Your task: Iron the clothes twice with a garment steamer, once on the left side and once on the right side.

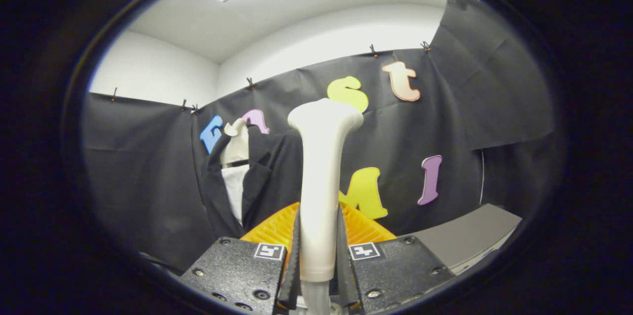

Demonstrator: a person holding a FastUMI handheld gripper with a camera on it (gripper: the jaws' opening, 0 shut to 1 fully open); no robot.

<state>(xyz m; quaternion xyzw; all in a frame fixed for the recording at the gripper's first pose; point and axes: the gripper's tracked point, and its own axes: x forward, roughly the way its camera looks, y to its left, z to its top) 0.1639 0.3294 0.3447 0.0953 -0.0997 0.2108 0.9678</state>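
One dark jacket (257,176) over a white shirt hangs on a mannequin beyond and left of the tool (318,260), whose fingers are clamped on the upright garment steamer (320,176), head well short of the cloth.

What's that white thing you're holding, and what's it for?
That's a garment steamer. The hand-held gripper is shut on its handle, holding it upright with the head pointing up. Beyond it, a dark jacket over a white shirt hangs on a mannequin in front of the black cloth wall. The steamer is apart from the clothes, so no steaming is happening at this moment.
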